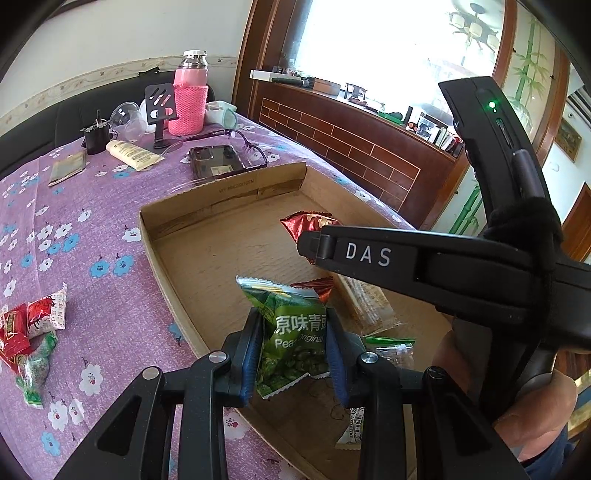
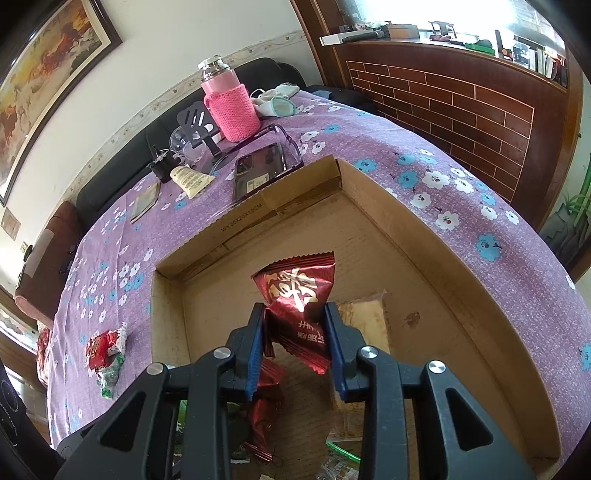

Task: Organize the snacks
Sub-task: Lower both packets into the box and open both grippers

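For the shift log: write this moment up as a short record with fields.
left gripper: shut on the green pea packet, held over the cardboard box
right gripper: clamps the dark red packet over the same box
in the box: another red packet, a pale flat packet
outside the box: small pile of snacks on the purple floral tablecloth
far end: pink bottle, phone

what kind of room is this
Most likely a home living or dining room: a table under a flowered purple cloth, a dark sofa along the wall, a framed painting, and a chandelier overhead.
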Demonstrator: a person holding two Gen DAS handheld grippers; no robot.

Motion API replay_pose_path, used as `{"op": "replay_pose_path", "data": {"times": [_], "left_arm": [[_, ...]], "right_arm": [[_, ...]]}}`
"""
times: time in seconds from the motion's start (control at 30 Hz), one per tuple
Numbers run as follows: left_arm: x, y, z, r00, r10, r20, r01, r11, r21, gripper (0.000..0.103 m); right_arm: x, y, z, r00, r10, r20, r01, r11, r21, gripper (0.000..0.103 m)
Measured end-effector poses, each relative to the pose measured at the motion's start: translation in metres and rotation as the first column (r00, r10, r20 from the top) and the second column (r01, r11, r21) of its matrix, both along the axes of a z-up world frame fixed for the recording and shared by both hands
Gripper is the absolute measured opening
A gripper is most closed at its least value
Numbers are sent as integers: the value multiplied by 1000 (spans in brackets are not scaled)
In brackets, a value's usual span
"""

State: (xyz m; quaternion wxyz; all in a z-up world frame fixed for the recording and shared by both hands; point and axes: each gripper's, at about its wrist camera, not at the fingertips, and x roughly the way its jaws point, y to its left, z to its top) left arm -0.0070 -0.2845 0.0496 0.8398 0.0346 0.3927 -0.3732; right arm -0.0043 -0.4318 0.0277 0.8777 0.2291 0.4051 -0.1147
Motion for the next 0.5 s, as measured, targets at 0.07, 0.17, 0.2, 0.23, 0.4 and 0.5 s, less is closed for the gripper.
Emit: {"op": "replay_pose_path", "data": {"times": [0.07,0.17,0.2,0.23,0.4,0.5], "left_arm": [[0,1,0,1000,0,-2,0,1000,-6,33],[0,2,1,1000,0,-2,0,1000,-14,40],[0,2,2,1000,1,0,-1,1000,-16,44],[0,3,2,1000,1,1,-1,1000,-20,45],[-2,5,7,1000,-8,13,8,999,-45,53],[-6,7,11,999,-8,32,10,998,-66,57]], "right_arm": [[-1,-1,0,1000,-4,1,4,1000,4,32],[-1,-2,1,1000,-10,6,10,1000,2,33],[-2,-2,2,1000,-10,7,10,1000,1,33],[-2,-2,2,1000,-10,10,10,1000,0,33],[-7,-3,10,999,-18,33,18,1000,-10,33],[-14,-6,18,998,-29,53,30,1000,-10,33]]}}
